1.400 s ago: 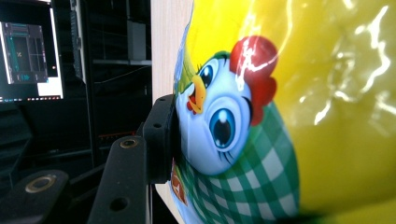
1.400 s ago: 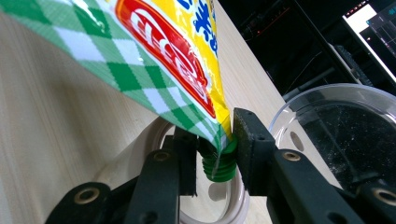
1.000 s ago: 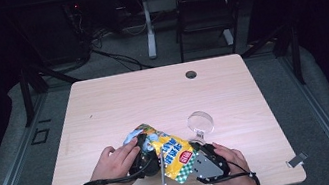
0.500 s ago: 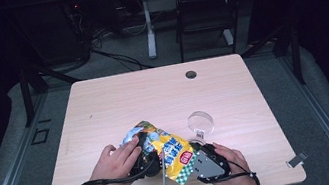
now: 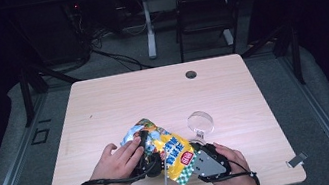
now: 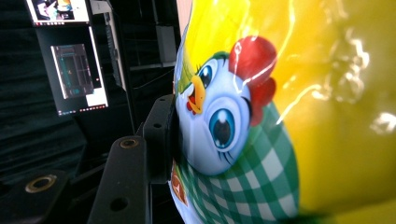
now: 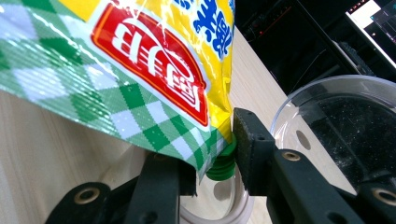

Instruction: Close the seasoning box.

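Note:
A puffed yellow snack bag [image 5: 168, 148] with green checks and a cartoon chicken [image 6: 219, 121] is held over the table's near edge between both hands. My left gripper [image 6: 224, 135] is shut across the bag's body: one black jaw presses its left side and the bag hides the other jaw. In the high view the left gripper [image 5: 150, 165] lies under the person's left hand. My right gripper [image 7: 210, 156] is shut on the bag's checked bottom corner [image 7: 205, 140], with a small green ribbed piece [image 7: 220, 167] just below it. From above, the right gripper [image 5: 200, 163] sits at the bag's right end.
A clear round dish [image 5: 200, 122] stands on the wooden table [image 5: 153, 99] just beyond the right gripper, and it is close behind the jaws in the right gripper view [image 7: 327, 121]. A thin rod [image 5: 166, 179] lies near the front edge. A dark grommet hole [image 5: 191, 74] sits at the back.

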A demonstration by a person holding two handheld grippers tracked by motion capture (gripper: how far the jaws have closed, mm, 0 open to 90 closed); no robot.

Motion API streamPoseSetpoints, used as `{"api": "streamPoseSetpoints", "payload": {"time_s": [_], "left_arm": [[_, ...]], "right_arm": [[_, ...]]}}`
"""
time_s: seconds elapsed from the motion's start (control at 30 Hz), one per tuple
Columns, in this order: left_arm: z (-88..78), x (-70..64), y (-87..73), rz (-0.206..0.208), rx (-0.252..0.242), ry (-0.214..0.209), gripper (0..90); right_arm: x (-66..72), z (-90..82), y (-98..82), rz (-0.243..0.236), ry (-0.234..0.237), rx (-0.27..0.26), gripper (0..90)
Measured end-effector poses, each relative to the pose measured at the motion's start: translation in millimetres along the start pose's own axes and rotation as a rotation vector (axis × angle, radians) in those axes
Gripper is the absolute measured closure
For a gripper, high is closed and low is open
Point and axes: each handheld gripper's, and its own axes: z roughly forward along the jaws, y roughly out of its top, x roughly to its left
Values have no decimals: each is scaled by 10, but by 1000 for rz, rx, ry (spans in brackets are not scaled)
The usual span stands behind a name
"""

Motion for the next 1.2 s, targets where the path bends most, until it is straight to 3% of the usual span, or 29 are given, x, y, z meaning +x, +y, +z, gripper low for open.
{"api": "streamPoseSetpoints", "payload": {"time_s": [0.63, 1.2], "left_arm": [[-9, 35, 25, 74, 6, 33, 555], [-19, 58, 36, 108, 12, 45, 555]], "right_arm": [[2, 11, -6, 8, 10, 2, 715], [0, 24, -13, 29, 22, -8, 714]]}}
